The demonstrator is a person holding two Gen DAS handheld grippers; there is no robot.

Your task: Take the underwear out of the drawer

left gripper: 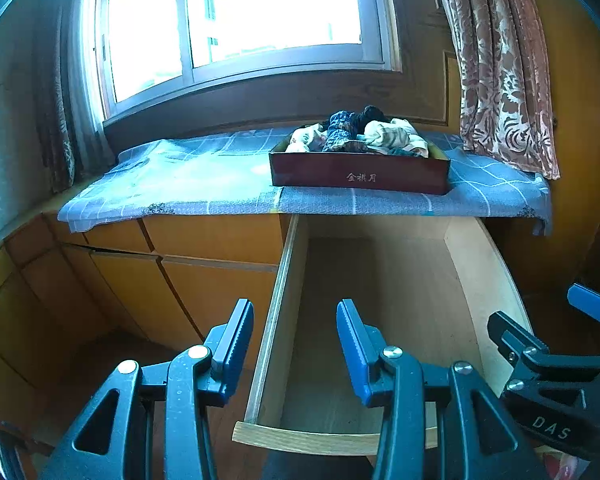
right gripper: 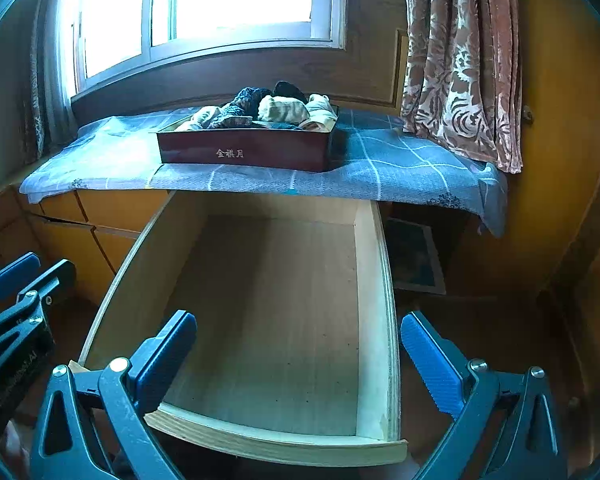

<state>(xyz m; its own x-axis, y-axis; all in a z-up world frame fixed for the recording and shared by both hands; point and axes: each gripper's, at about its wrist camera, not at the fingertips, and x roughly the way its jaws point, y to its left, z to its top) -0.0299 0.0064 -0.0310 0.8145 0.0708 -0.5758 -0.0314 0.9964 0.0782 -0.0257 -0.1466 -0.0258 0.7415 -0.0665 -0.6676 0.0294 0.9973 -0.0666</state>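
Far left, closed cabinet fronts [left gripper: 204, 280] under the ledge, nothing to do there. My left gripper [left gripper: 295, 344] hangs over the drawer's left wall, jaws released, nothing between the pads. Next along, the drawer [right gripper: 380, 300] is pulled fully out and its pale wooden floor shows bare in both views; I see no cloth left in it. The underwear [right gripper: 276, 110] sits piled in a dark red box [right gripper: 244, 152] on the blue checked cloth [right gripper: 400, 160] covering the ledge above the drawer, under the window. My right gripper [right gripper: 298, 356] hovers above the drawer's front rail, jaws spread wide, empty too.

My read: removal looks done, or near it. To finish well I'd check the drawer's rear corners, shadowed under the ledge overhang, before backing off.

Edges: the ledge lip overhangs the drawer's back, so any reach deep inside must stay low. The drawer walls hem both grippers sideways; the front rail is just beneath the right one. The two grippers are near each other, so move one at a time. Curtain [right gripper: 460, 60] hangs far right, clear of the box. Open room is above the drawer's middle.
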